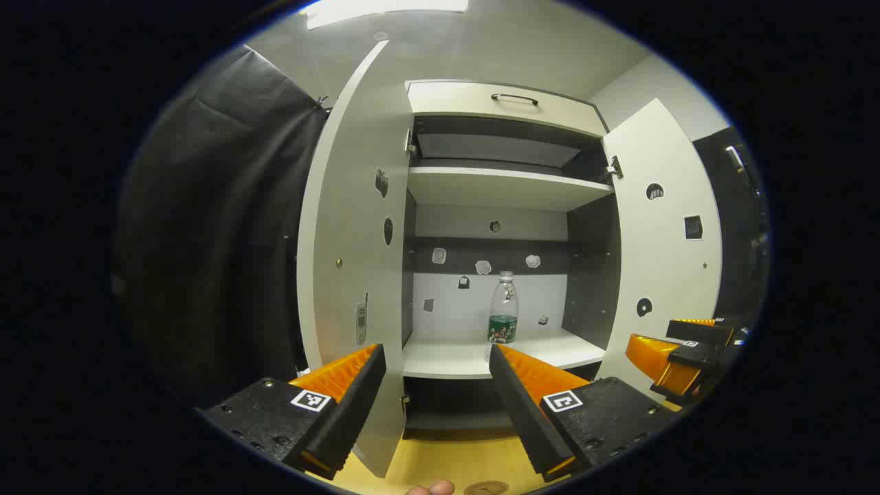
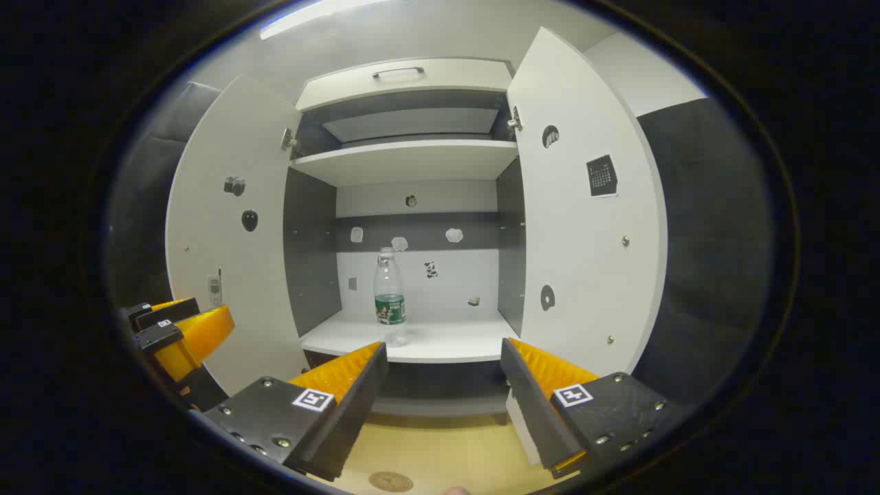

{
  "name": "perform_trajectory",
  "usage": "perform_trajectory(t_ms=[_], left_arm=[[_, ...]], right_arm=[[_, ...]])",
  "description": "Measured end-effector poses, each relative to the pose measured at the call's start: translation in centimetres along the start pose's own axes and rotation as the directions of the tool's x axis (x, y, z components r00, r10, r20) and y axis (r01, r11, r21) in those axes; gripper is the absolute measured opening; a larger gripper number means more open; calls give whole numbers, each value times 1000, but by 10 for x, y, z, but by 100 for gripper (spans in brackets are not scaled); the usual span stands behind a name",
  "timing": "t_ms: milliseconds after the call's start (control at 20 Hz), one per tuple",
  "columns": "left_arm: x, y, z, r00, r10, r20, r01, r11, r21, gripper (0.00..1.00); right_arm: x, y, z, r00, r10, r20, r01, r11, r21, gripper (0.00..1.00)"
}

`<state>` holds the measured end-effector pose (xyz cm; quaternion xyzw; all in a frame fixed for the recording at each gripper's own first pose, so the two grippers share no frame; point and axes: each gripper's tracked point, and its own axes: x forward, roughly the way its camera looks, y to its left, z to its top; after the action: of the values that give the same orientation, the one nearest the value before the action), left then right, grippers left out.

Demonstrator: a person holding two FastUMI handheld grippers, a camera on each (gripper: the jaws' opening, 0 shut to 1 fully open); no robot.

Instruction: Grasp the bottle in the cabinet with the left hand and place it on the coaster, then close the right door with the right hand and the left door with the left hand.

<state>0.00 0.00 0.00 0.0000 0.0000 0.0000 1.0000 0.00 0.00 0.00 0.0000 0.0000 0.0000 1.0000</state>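
My left gripper (image 1: 436,357) sits at the bottom of the left gripper view, its two wedge-shaped ribbed fingers spread wide with nothing between them. Just above the tip of the finger on the right, the bottle (image 1: 504,316) stands upright on the lower shelf (image 1: 454,359) of the cabinet, well beyond my reach. It is clear plastic with a green label band and a pale cap.

In the right gripper view, my right gripper (image 2: 443,359) is also spread wide and empty at the bottom of the frame. There the bottle (image 2: 389,297) stands a little left of centre, above the gap between my fingers.

Both cabinet doors hang open. The left door (image 1: 354,240) fills the centre left of the left gripper view, its edge between my fingers. The right door (image 2: 584,220) stands at the right of the right gripper view. Both are smooth white panels dotted with small stickers. The cabinet's inner side walls are dark grey. An upper shelf (image 2: 412,159) spans the cabinet, with a handled drawer front (image 2: 405,79) above.

A round coaster (image 2: 390,481) lies on the yellow tabletop (image 2: 447,457) at the bottom edge. My other gripper (image 1: 680,361) shows at the lower right of the left gripper view.
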Motion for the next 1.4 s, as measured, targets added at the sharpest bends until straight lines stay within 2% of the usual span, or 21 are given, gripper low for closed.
perform_trajectory(t_ms=[850,1200,1250,1400], left_arm=[[22,-15,-11,1000,-17,-13,17,1000,7,96],[87,-54,-19,996,-90,-12,90,996,12,96],[99,-60,-22,995,-101,-17,101,995,14,96],[132,-77,-28,992,-126,-17,126,992,16,96]], right_arm=[[10,-7,2,1000,12,-7,-12,1000,25,100],[9,-27,-2,999,-23,-25,23,1000,-1,100],[10,-31,-3,999,-31,-30,31,1000,-5,97],[12,-41,-5,998,-49,-44,48,999,-12,100]])
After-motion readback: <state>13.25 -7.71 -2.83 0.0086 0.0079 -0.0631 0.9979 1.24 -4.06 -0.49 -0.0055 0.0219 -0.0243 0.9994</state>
